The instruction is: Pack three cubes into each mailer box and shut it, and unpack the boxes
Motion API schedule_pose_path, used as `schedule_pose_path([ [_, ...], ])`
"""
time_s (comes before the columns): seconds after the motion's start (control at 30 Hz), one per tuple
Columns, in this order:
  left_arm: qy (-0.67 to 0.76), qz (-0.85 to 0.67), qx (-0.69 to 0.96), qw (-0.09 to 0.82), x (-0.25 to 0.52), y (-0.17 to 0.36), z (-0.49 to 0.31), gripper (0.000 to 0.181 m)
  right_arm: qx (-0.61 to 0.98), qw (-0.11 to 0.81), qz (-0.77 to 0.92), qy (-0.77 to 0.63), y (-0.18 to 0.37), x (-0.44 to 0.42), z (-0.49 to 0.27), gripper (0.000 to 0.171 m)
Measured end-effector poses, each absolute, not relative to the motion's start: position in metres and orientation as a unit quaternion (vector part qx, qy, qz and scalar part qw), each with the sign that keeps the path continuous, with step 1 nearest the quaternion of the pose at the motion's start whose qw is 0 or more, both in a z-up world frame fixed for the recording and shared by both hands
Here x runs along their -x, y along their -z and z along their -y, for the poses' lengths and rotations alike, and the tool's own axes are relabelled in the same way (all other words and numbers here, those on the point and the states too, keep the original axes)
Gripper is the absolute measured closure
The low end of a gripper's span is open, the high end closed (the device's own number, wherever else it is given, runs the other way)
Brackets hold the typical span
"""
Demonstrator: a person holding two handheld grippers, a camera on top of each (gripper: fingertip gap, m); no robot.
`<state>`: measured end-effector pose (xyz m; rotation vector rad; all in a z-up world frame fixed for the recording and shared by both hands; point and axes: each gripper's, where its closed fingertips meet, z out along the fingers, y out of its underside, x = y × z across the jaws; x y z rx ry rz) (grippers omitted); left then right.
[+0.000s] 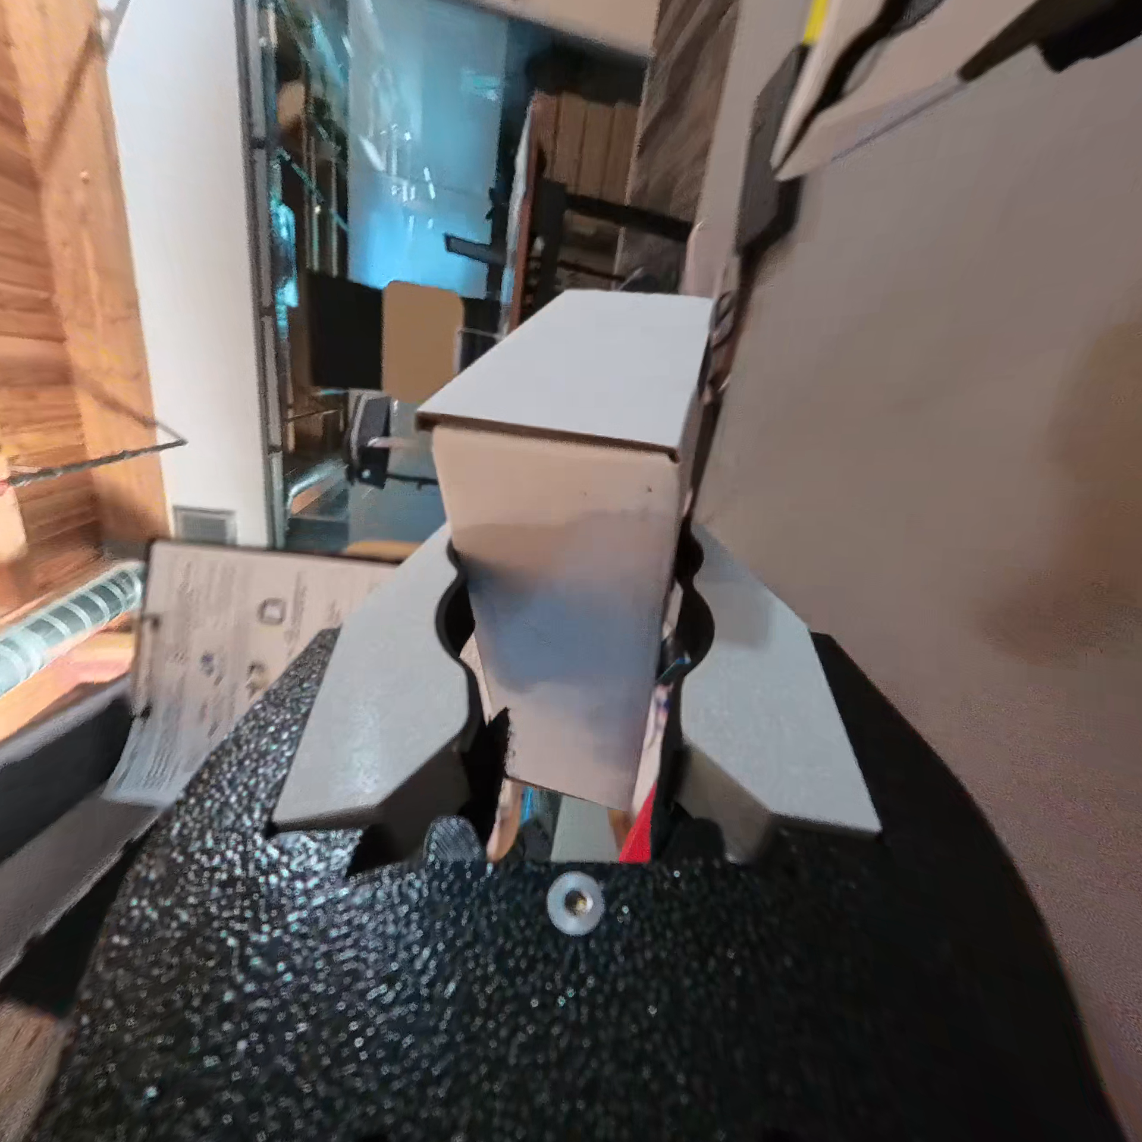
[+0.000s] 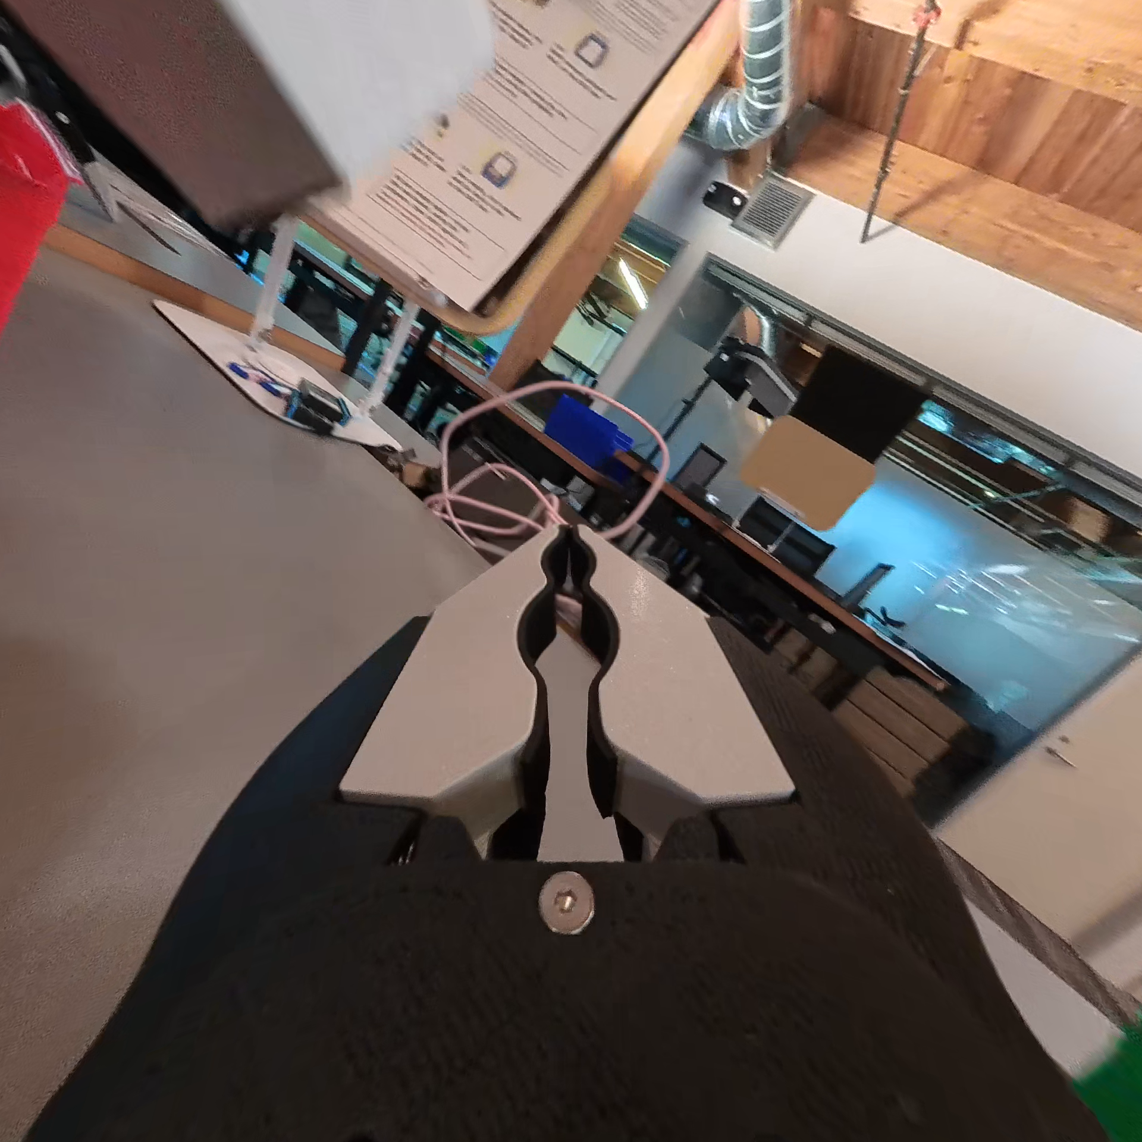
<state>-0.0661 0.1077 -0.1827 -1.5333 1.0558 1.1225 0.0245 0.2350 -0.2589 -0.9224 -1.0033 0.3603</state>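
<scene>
Left wrist view showed my left gripper [image 1: 568,593] clamped on a white cardboard mailer box [image 1: 565,494], held off the grey table [image 1: 927,494]. My right gripper [image 2: 568,541] was pinched together, empty, above that table.

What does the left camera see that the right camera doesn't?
Only the left wrist view shows the left gripper clamped on a white mailer box.

Only the right wrist view shows the right gripper pinched shut on nothing, a looped pink cable, and something red at the edge.

Both show the printed instruction sheet and the silver duct.
</scene>
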Motion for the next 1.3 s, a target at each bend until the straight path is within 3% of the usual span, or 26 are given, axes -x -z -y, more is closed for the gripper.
schedule_pose_path([
  [0.23,-0.469,-0.467,0.622,0.418,-0.011,0.274,-0.190,0.116,0.454,0.764,0.437,-0.137,0.261,-0.103,-0.235,0.171],
  [0.67,-0.499,-0.463,0.637,0.363,-0.060,0.338,-0.240,0.120,0.474,0.783,0.378,-0.136,0.249,-0.128,-0.254,0.171],
  [0.83,-0.428,-0.451,0.652,0.434,-0.084,0.336,-0.231,0.087,0.480,0.785,0.369,-0.131,0.249,-0.133,-0.259,0.171],
  [1.0,-0.245,-0.425,0.690,0.532,-0.102,0.322,-0.195,0.048,0.476,0.787,0.376,-0.110,0.250,-0.135,-0.259,0.171],
  [1.27,-0.078,-0.390,0.635,0.662,-0.060,0.285,-0.139,0.056,0.404,0.766,0.487,-0.113,0.262,-0.104,-0.225,0.171],
  [1.3,-0.066,-0.383,0.638,0.664,-0.049,0.285,-0.139,0.056,0.382,0.752,0.524,-0.121,0.267,-0.095,-0.212,0.147],
])
